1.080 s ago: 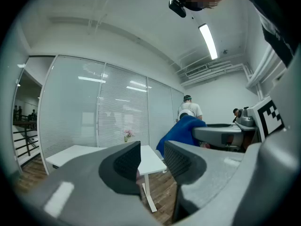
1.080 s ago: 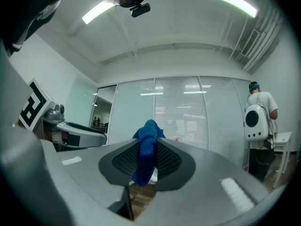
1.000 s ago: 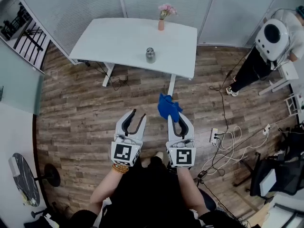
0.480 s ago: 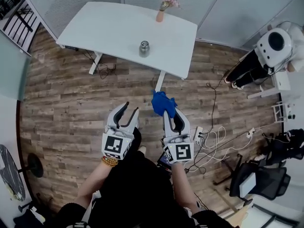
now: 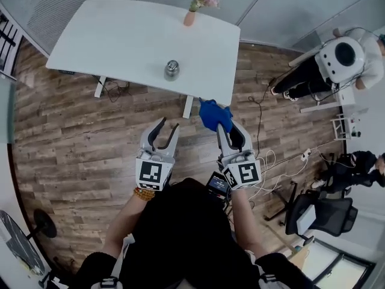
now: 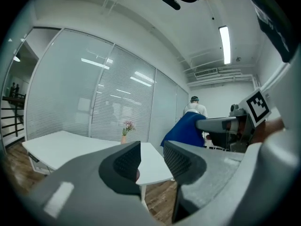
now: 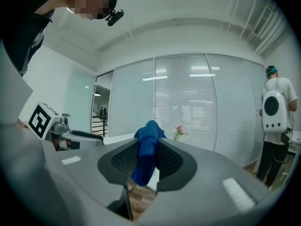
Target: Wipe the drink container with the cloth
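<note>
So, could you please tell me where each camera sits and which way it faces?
Head view: on the person's head, facing steeply down at the table and drink container; forearms, left gripper and right gripper show.
Left gripper view: on the left gripper, looking along its open jaws at the table; the right gripper, shut on the cloth, shows at right.
Right gripper view: on the right gripper, looking along its jaws towards the blinds; the left gripper shows at left.
Shared: both gripper views show the flower vase.
</note>
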`<state>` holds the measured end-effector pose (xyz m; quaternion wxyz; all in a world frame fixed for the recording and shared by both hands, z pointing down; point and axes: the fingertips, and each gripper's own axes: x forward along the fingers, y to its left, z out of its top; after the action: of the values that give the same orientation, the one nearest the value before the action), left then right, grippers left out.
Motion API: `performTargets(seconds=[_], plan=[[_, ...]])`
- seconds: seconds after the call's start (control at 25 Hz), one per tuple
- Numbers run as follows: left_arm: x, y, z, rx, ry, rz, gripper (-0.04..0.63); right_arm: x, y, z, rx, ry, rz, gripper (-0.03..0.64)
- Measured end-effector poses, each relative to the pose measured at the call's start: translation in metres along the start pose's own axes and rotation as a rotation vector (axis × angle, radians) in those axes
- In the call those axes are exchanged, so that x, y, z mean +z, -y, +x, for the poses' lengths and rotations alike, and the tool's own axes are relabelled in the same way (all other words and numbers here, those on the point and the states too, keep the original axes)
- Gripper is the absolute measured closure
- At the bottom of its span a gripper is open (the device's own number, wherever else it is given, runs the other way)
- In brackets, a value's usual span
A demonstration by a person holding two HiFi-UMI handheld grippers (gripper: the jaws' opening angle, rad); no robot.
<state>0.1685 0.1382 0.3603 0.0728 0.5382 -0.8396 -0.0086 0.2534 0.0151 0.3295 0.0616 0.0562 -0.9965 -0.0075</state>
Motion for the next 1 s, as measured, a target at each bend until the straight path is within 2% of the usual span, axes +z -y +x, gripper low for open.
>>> performTargets(seconds=[0.2, 0.48, 0.68, 0.84, 1.0], plan=[[-0.015, -0.044, 0.034, 0.008, -0.046, -0.023, 0.439, -0.007, 0.017, 0.045, -0.016, -0.034, 0.03, 0.499], [-0.029, -0.069, 0.093, 0.059, -0.111, -0.007, 0.439, -0.02, 0.062, 0.103, 0.045, -0.039, 0.057, 0.499], [-0.039, -0.086, 0.148, 0.137, -0.161, 0.014, 0.439, -0.029, 0.1, 0.168, 0.161, -0.034, 0.052, 0.499], [-0.049, -0.099, 0.186, 0.14, -0.198, -0.004, 0.439, -0.044, 0.119, 0.23, 0.284, -0.073, 0.031, 0.499], [-0.066, -0.113, 0.205, 0.194, -0.288, -0.012, 0.439, -0.062, 0.126, 0.279, 0.394, -0.122, -0.001, 0.499]])
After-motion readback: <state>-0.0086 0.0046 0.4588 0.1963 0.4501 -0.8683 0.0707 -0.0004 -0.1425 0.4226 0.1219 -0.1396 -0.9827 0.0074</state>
